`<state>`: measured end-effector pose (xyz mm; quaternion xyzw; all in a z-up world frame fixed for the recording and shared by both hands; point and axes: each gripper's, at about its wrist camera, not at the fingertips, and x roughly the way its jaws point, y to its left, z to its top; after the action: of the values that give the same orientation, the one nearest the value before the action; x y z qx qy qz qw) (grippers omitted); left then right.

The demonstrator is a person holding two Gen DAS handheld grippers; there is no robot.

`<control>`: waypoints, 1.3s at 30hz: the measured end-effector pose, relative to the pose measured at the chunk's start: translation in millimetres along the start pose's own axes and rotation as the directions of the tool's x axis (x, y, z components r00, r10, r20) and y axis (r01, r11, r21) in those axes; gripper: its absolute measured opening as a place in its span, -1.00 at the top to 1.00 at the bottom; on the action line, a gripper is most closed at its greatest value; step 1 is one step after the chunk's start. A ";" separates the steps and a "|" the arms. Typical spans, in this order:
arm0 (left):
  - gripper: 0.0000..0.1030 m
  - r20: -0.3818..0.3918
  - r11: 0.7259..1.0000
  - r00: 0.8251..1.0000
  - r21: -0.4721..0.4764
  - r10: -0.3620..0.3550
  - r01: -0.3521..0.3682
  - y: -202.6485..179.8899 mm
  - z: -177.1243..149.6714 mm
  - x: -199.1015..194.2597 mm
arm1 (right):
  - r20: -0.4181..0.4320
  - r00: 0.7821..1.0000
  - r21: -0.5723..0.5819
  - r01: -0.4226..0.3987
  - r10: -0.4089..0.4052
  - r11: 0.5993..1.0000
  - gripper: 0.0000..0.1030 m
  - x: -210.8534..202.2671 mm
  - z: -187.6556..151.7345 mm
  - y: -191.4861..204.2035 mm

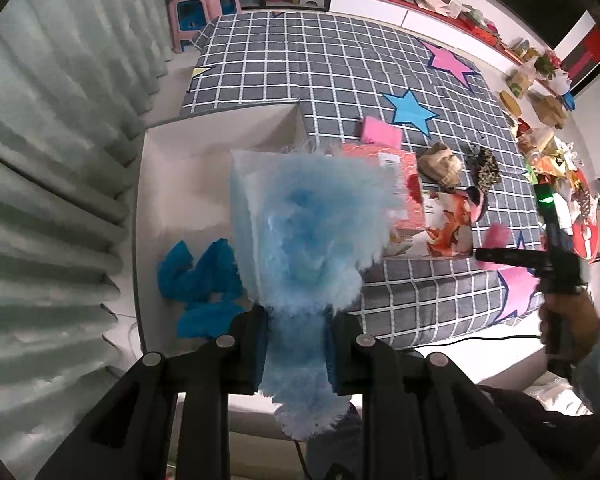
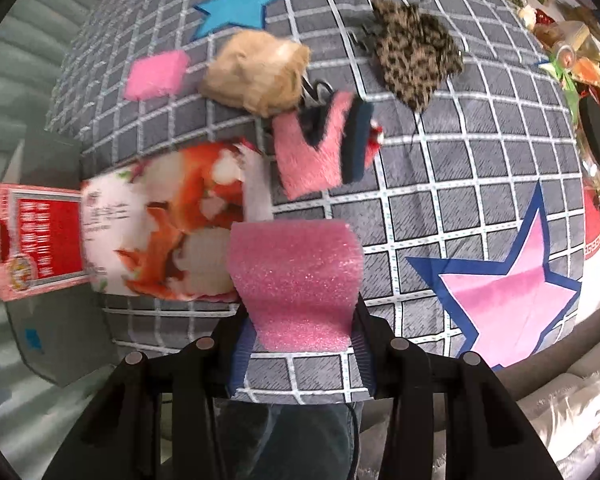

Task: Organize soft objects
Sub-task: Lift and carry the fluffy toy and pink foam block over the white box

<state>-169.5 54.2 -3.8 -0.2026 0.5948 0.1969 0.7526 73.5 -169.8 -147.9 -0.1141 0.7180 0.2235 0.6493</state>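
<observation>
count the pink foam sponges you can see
2. One pink foam sponge is clamped in the right gripper; the other lies on the checked bedcover near the blue star. More may be hidden.

hidden: much of white box (image 1: 188,168) interior and part of red packet (image 1: 400,184) behind blue fluffy item (image 1: 312,232) | cut off: pink star (image 2: 508,300) at lens rim | blurred: print on floral packet (image 2: 160,232) unreadable | too small: shelf clutter (image 1: 540,148) unidentifiable
</observation>
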 end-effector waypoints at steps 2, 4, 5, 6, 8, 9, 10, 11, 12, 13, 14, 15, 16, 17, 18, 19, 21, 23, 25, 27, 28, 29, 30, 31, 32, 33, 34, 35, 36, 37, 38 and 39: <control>0.50 -0.001 1.000 1.000 -0.012 -0.002 0.002 3.9 -0.9 3.7 | 0.017 1.000 -0.033 -0.016 0.017 0.999 0.12 -15.1 0.0 9.9; 0.50 -0.005 1.000 1.000 -0.026 -0.011 0.011 7.6 -2.1 6.8 | 0.030 0.999 -0.069 -0.032 0.034 0.997 0.12 -28.3 -1.2 25.1; 0.50 -0.005 0.999 1.000 -0.035 -0.014 0.014 9.9 -2.9 8.1 | 0.037 0.998 -0.086 -0.039 0.042 0.996 0.12 -34.8 -3.0 32.5; 0.50 -0.005 0.999 1.000 -0.042 -0.017 0.017 11.7 -3.6 8.9 | 0.045 0.998 -0.113 -0.045 0.050 0.993 0.12 -41.8 -4.2 44.2; 0.50 -0.002 0.998 1.000 -0.061 -0.023 0.022 16.4 -4.1 10.7 | 0.052 0.996 -0.159 -0.059 0.068 0.985 0.12 -49.5 -10.1 64.4; 0.50 -0.001 0.997 1.000 -0.069 -0.023 0.023 18.7 -4.4 11.1 | 0.052 0.995 -0.184 -0.072 0.083 0.980 0.12 -55.3 -12.2 77.6; 0.50 0.001 0.997 1.000 -0.079 -0.023 0.023 21.7 -5.0 11.5 | 0.053 0.994 -0.203 -0.080 0.092 0.976 0.12 -60.5 -15.0 84.4; 0.50 0.005 0.996 1.000 -0.091 -0.023 0.024 24.9 -5.8 11.7 | 0.056 0.994 -0.242 -0.081 0.097 0.967 0.12 -67.9 -15.7 99.7; 0.50 0.007 0.995 1.000 -0.099 -0.024 0.024 27.4 -6.0 12.1 | 0.058 0.993 -0.263 -0.082 0.100 0.961 0.12 -72.2 -17.7 106.4; 0.50 0.010 0.994 1.000 -0.110 -0.024 0.025 30.2 -6.3 12.3 | 0.058 0.992 -0.296 -0.090 0.112 0.951 0.12 -78.7 -18.5 119.7; 0.50 0.013 0.992 1.000 -0.122 -0.026 0.027 33.5 -7.1 12.2 | 0.058 0.991 -0.319 -0.095 0.119 0.943 0.12 -82.7 -18.8 128.0; 0.50 0.017 0.991 0.999 -0.134 -0.027 0.029 37.0 -8.3 12.0 | 0.060 0.991 -0.354 -0.093 0.122 0.931 0.12 -87.6 -20.2 140.6; 0.50 0.020 0.989 0.999 -0.144 -0.026 0.029 40.0 -9.3 11.9 | 0.060 0.990 -0.384 -0.092 0.125 0.919 0.12 -91.2 -21.8 151.2; 0.50 0.022 0.988 0.999 -0.153 -0.024 0.027 42.5 -10.4 11.9 | 0.059 0.990 -0.405 -0.094 0.128 0.910 0.12 -93.5 -22.8 160.6; 0.50 0.023 0.987 1.000 -0.160 -0.016 0.020 44.7 -11.8 12.0 | 0.057 0.990 -0.431 -0.095 0.132 0.897 0.12 -95.7 -24.1 172.2; 0.50 0.024 0.986 1.000 -0.165 -0.010 0.014 46.6 -12.9 12.1 | 0.056 0.989 -0.447 -0.096 0.135 0.889 0.12 -95.5 -24.0 180.6; 0.50 0.023 0.984 1.000 -0.179 -0.010 0.014 49.8 -14.7 12.4 | 0.043 0.989 -0.485 -0.105 0.143 0.868 0.12 -95.6 -25.8 200.3; 0.50 0.027 0.982 1.000 -0.188 -0.008 0.012 52.7 -16.6 11.8 | 0.030 0.989 -0.519 -0.108 0.144 0.848 0.12 -93.4 -27.0 217.8; 0.49 0.029 0.982 1.000 -0.189 0.000 0.005 54.2 -17.5 11.6 | 0.018 0.989 -0.542 -0.113 0.146 0.833 0.12 -93.6 -29.8 230.4; 0.49 0.031 0.980 1.000 -0.201 -0.004 0.010 56.7 -17.9 11.3 | 0.009 0.989 -0.567 -0.115 0.146 0.816 0.12 -92.8 -31.7 244.1; 0.49 0.031 0.978 0.999 -0.208 -0.005 0.011 58.9 -18.2 11.3 | 0.004 0.989 -0.581 -0.116 0.145 0.805 0.12 -92.0 -32.9 251.5; 0.49 0.032 0.977 0.999 -0.215 -0.003 0.010 61.5 -18.4 11.3 | 0.001 0.990 -0.592 -0.116 0.144 0.797 0.12 -91.2 -33.9 257.6; 0.49 0.032 0.975 0.999 -0.221 -0.002 0.009 63.3 -18.5 11.7 | -0.002 0.990 -0.600 -0.115 0.143 0.791 0.12 -91.5 -34.2 260.9; 0.49 0.031 0.974 1.000 -0.228 -0.002 0.009 65.9 -18.5 12.1 | -0.005 0.990 -0.611 -0.115 0.142 0.784 0.12 -91.2 -34.7 265.6; 0.49 0.030 0.972 1.000 -0.233 -0.001 0.008 67.9 -18.8 12.6 | -0.008 0.990 -0.619 -0.116 0.141 0.777 0.12 -90.6 -35.0 270.2; 0.49 0.030 0.971 1.000 -0.237 0.001 0.006 69.2 -18.8 12.7 | -0.012 0.990 -0.627 -0.117 0.141 0.770 0.12 -90.1 -35.1 274.6; 0.49 0.029 0.970 1.000 -0.241 0.002 0.006 71.0 -18.7 13.2 | -0.014 0.990 -0.631 -0.118 0.141 0.767 0.12 -90.3 -35.2 277.1; 0.49 0.027 0.969 1.000 -0.245 0.001 0.006 72.9 -18.7 13.8 | -0.016 0.990 -0.638 -0.118 0.140 0.761 0.12 -89.9 -35.5 281.0; 0.49 0.026 0.969 1.000 -0.249 0.001 0.006 75.0 -18.9 14.1 | -0.017 0.990 -0.641 -0.119 0.141 0.759 0.12 -90.1 -35.4 283.2; 0.49 0.024 0.968 1.000 -0.252 0.001 0.005 76.3 -18.8 14.9 | -0.018 0.990 -0.644 -0.118 0.140 0.756 0.12 -90.4 -35.6 285.7; 0.49 0.023 0.967 1.000 -0.254 0.001 0.005 76.6 -18.8 15.5 | -0.018 0.990 -0.648 -0.116 0.137 0.753 0.12 -90.0 -35.4 288.3; 0.49 0.022 0.967 1.000 -0.255 0.001 0.005 77.5 -18.5 16.0 | -0.021 0.991 -0.649 -0.116 0.135 0.752 0.12 -89.6 -35.1 290.1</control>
<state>-222.8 110.2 -28.8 -0.2961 0.5560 0.2731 0.7270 -77.4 56.0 -7.7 -0.2800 0.5933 0.5025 0.5631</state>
